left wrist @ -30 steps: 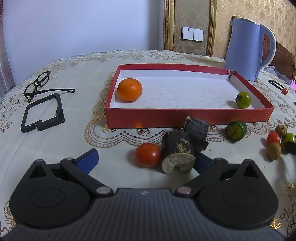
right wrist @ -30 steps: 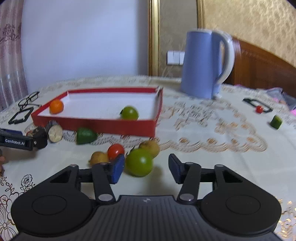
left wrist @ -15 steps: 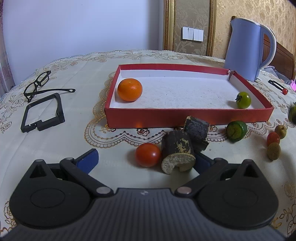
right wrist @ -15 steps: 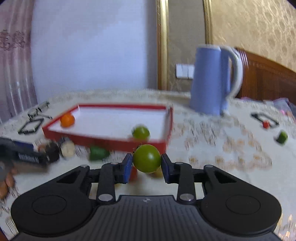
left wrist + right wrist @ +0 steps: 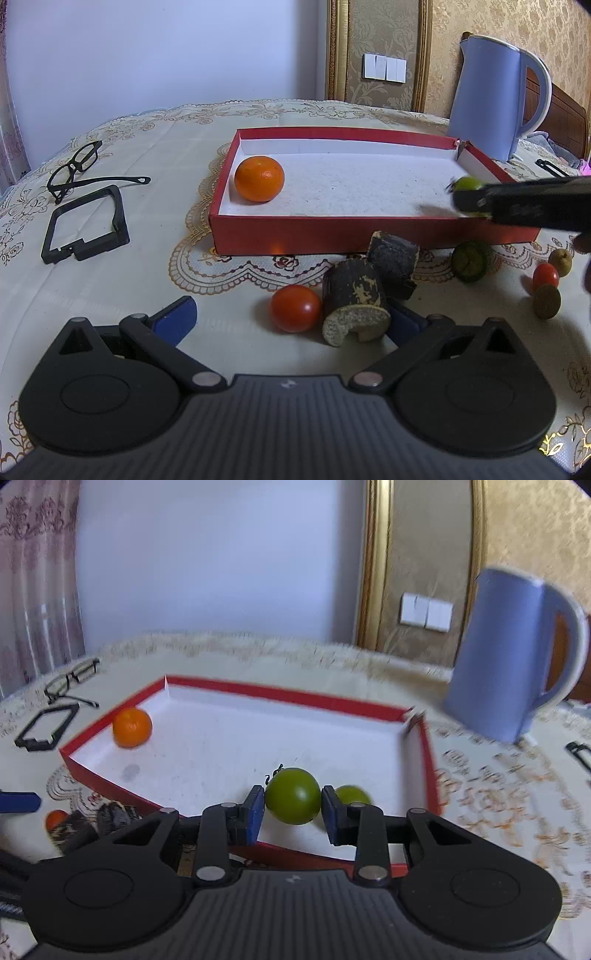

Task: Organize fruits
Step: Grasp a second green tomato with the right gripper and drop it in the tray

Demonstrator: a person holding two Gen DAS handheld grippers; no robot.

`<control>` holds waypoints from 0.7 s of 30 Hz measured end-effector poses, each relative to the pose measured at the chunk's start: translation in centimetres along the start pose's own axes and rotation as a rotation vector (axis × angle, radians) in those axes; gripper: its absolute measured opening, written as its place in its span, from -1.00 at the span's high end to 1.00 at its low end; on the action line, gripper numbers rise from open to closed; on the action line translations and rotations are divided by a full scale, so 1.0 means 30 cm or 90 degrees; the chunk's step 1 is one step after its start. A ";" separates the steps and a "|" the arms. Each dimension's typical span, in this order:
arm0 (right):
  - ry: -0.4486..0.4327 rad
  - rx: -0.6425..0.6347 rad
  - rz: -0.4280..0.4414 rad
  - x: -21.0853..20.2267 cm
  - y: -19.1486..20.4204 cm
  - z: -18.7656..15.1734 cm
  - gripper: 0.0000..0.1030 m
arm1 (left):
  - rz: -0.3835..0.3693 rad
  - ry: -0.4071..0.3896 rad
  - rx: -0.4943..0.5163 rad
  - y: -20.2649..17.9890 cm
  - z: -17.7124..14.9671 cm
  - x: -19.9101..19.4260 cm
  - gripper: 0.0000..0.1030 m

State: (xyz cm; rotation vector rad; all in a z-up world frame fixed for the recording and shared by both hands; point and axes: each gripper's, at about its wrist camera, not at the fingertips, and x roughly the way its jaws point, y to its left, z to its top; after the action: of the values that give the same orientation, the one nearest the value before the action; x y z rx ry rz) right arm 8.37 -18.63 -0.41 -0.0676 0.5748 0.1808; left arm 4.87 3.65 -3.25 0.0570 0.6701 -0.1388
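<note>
The right gripper (image 5: 293,809) grasps a round green tomato (image 5: 293,795), its stem pointing toward 11 o'clock, above the red tray (image 5: 295,698). The left gripper (image 5: 291,321) rests released on the desk (image 5: 147,280), a red tomato (image 5: 294,308) between its fingers.

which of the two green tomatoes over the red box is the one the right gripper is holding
The larger, darker green tomato, clamped between the right gripper pads. The smaller, paler green tomato sits free behind the right pad, inside the red box.
</note>
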 end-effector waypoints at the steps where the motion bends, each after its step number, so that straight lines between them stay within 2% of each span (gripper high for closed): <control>1: 0.010 -0.002 0.000 0.022 0.003 -0.003 0.36 | 0.000 0.000 0.000 0.000 0.000 0.000 -1.00; 11: 0.004 -0.004 0.010 0.049 0.013 -0.008 0.35 | 0.000 0.000 0.000 0.000 0.000 0.000 -1.00; 13: 0.002 -0.001 0.018 0.029 0.007 -0.010 0.19 | 0.000 0.000 0.000 0.000 0.000 0.000 -1.00; 15: -0.011 0.005 0.015 -0.018 -0.007 -0.017 -0.10 | 0.000 0.000 0.000 0.000 0.000 0.000 -1.00; 17: -0.053 0.018 -0.012 -0.088 -0.036 -0.034 -0.10 | 0.000 0.000 0.000 0.001 0.000 0.000 -1.00; 21: -0.079 0.063 -0.153 -0.190 -0.146 -0.087 -0.10 | 0.000 0.000 0.000 0.001 0.000 0.000 -1.00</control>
State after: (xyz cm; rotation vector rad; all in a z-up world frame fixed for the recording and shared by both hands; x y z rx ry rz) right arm 3.12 -24.08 0.57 -0.0295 0.4471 -0.0772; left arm 4.88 3.67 -3.25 0.0567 0.6698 -0.1390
